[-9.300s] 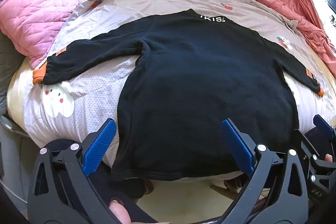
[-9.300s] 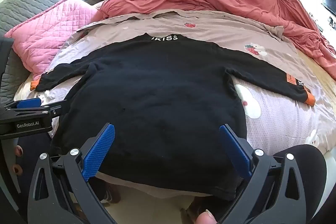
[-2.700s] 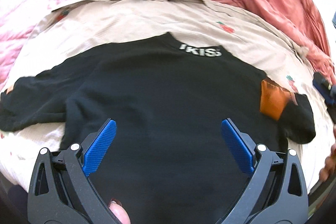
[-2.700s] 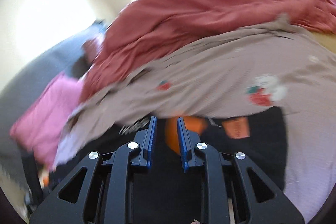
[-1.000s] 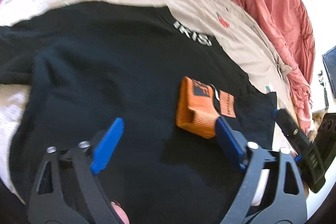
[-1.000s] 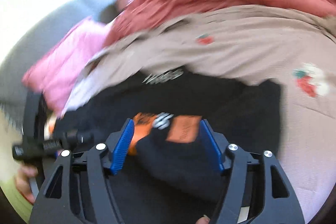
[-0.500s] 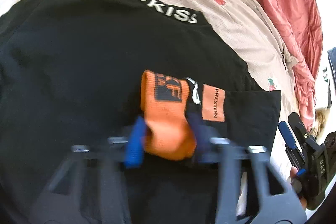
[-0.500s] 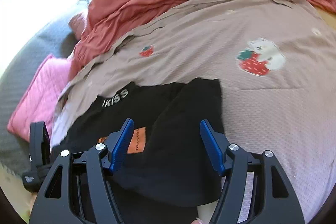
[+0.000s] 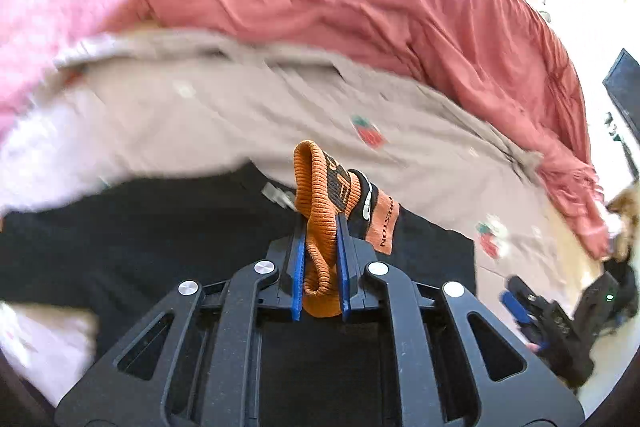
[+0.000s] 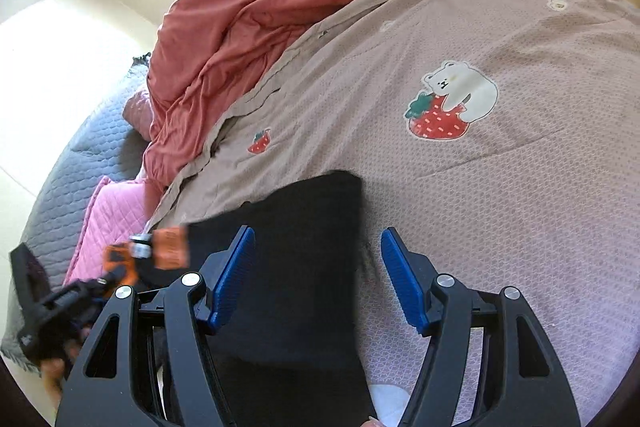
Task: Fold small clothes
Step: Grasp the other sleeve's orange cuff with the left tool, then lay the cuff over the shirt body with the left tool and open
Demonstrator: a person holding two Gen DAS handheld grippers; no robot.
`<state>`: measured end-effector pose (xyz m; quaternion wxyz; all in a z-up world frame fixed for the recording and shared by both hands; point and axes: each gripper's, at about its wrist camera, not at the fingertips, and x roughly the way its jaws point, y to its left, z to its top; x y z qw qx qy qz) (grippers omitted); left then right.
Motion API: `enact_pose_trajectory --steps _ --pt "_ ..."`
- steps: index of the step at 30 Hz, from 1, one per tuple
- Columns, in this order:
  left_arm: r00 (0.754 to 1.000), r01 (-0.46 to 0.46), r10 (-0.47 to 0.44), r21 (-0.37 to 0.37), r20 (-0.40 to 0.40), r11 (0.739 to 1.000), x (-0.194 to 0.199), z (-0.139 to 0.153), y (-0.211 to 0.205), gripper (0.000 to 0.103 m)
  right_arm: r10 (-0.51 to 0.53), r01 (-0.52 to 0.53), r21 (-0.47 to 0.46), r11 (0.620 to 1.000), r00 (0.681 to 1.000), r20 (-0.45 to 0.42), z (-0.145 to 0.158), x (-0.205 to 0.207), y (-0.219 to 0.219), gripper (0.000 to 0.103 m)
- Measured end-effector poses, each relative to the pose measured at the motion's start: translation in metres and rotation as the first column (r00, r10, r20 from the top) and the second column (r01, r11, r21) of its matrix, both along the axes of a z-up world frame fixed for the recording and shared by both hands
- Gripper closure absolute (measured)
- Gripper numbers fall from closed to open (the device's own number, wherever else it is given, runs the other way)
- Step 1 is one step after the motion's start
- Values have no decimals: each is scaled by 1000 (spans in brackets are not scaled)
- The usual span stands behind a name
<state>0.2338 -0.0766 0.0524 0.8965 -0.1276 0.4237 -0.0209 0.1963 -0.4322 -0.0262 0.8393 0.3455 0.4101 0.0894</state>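
A black sweater (image 9: 160, 227) lies flat on the bed, its right sleeve folded in over the body. My left gripper (image 9: 320, 227) is shut on that sleeve's orange ribbed cuff (image 9: 316, 179) and holds it up above the sweater; an orange label hangs beside it. In the right wrist view my right gripper (image 10: 317, 231) stands open above the sweater's (image 10: 304, 227) folded right edge, nothing pressed between its blue pads. The left gripper (image 10: 100, 283) with the cuff (image 10: 168, 247) shows there at the far left. The right gripper (image 9: 516, 303) sits low right in the left view.
The beige bedsheet (image 10: 500, 187) has strawberry and bear prints. A salmon-red duvet (image 9: 380, 7) is heaped along the far side. A pink quilted pillow (image 10: 108, 219) and a grey quilted cover (image 10: 80, 163) lie to the left. A dark screen (image 9: 624, 83) stands at the right.
My left gripper closed on the orange cuff and lifted it off the sweater. My right gripper stayed open, rolled, and shifted along the folded right edge.
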Motion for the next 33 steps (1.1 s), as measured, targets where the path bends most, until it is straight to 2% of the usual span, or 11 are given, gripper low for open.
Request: enact_pose_trajectory --steps 2,8,11,15,20,24,28,31,33 --pt "1000 -22 22 25 -4 999 1 -2 14 96 18 -18 -16 1000 1000 -7 -1 1 5 38" --pt "985 -109 110 9 -133 994 8 -47 63 97 88 -90 -131 987 996 -21 -1 4 30 38" --pt "978 -127 129 25 -166 992 6 -68 76 97 124 -127 -213 969 992 -27 -3 5 47 38" --pt "974 -136 140 32 -181 990 3 -82 89 96 220 -218 -289 932 975 -25 -8 4 83 38" --pt "968 -144 149 41 -204 989 2 -91 106 92 367 -353 -357 865 930 -29 -14 -3 130 38" --pt "970 -163 167 40 -176 986 -6 -88 127 92 390 -421 -394 817 907 -159 -40 1 145 39" --pt "971 -168 170 26 -166 985 -16 -85 134 92 389 -419 -387 822 908 -156 -38 2 142 39" --pt "979 -131 134 27 -155 991 -22 -84 123 92 384 -401 -416 816 914 -129 -32 1 141 39" --pt "983 -106 107 13 -151 994 -25 -85 115 85 387 -398 -422 814 915 -117 -30 1 140 39"
